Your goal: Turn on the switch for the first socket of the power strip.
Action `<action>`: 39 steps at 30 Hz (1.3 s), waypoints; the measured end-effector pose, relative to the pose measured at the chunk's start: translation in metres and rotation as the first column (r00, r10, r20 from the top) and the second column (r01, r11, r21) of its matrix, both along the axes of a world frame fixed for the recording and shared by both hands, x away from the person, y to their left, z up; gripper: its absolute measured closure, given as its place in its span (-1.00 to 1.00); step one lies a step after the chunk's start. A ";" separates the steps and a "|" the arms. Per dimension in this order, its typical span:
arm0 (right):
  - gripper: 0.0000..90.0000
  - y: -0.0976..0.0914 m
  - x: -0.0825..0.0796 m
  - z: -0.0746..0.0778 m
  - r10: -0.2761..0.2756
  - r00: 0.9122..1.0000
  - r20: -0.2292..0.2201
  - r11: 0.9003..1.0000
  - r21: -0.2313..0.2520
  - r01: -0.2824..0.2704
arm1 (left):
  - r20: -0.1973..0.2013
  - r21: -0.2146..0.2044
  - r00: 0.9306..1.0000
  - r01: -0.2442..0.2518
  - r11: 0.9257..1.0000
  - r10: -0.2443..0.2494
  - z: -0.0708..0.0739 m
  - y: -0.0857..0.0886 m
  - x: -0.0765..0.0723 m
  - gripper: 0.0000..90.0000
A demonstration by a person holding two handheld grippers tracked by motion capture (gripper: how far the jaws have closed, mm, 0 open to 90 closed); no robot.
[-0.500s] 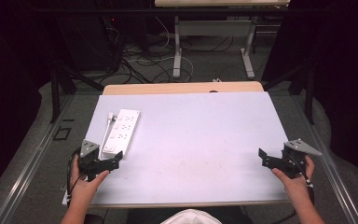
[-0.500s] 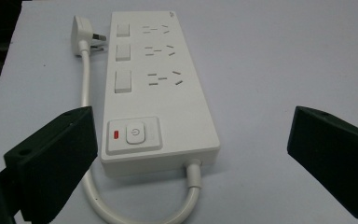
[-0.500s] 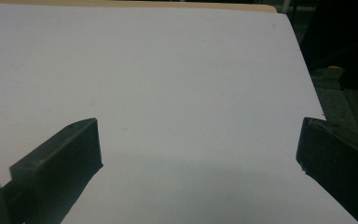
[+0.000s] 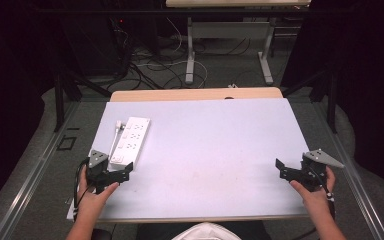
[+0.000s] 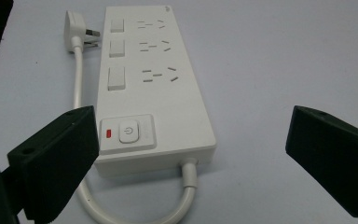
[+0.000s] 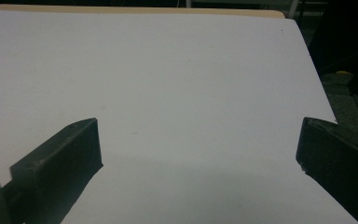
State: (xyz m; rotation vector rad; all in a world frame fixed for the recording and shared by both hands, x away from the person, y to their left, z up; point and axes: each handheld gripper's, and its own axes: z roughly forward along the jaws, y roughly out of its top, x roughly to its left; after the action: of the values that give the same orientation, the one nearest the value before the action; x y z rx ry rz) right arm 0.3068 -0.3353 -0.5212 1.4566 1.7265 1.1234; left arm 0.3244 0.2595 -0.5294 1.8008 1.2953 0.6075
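Change against the earlier high view: none to note; both grippers, both hands and the power strip in the same places as half a second before.

Power strip [image 4: 132, 140]: white, flat on the sheet, left part of the high view, long axis running up the frame with a slight lean to the right. In the left gripper view [image 5: 154, 88], centre-left of the frame: three switches, three socket rows, power button with red mark at the near end.

Cord [image 5: 135, 207]: white, out of the near end, looped along the bottom of the frame, then up the strip's left side to the plug [image 5: 77, 30] at upper left, flat on the sheet just beside the strip.

Left gripper [image 4: 117, 175]: lower left of the high view, held in the left hand [image 4: 94, 192]. Jaws wide apart, nothing between the pads, nothing held. Near end of the strip just ahead of the tips; left jaw over the strip's near corner and cord, contact not clear.

Right gripper [image 4: 286, 172]: lower right of the high view, held in the right hand [image 4: 316, 192]. Jaws wide apart, empty, above bare sheet.

Sheet [image 4: 220, 150]: pale, over a wooden table [image 4: 195, 94], wood visible as a strip along the far edge. Left gripper close to the sheet's left edge, right gripper close to its right edge. Broad bare stretch from centre to right of the high view; far right corner of the sheet at upper right in the right gripper view [image 6: 168, 70].
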 end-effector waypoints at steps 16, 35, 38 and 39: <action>-0.99 0.004 0.003 -0.005 0.004 1.000 -0.006 1.000 -0.013 -0.004 | 0.012 -0.021 0.999 -0.051 0.998 0.051 0.008 0.005 0.007 -0.92; -0.98 0.007 0.006 -0.006 0.012 1.000 0.000 1.000 -0.017 -0.012 | -0.008 0.044 0.998 -0.059 0.997 0.059 0.026 -0.004 0.023 -0.64; -0.97 0.007 0.006 -0.006 0.009 1.000 0.006 1.000 -0.015 -0.009 | -0.013 0.040 0.998 -0.057 0.998 0.058 0.032 -0.005 0.027 -0.61; -0.97 0.008 0.007 -0.007 0.012 1.000 0.011 1.000 -0.008 -0.012 | -0.017 0.035 0.998 -0.057 0.998 0.058 0.034 -0.005 0.028 -0.60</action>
State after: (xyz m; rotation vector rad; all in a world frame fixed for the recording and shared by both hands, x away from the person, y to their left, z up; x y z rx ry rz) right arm 0.3139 -0.3277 -0.5283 1.4347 1.7329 1.1278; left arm 0.3522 0.2547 -0.4952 1.8065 1.3603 0.6500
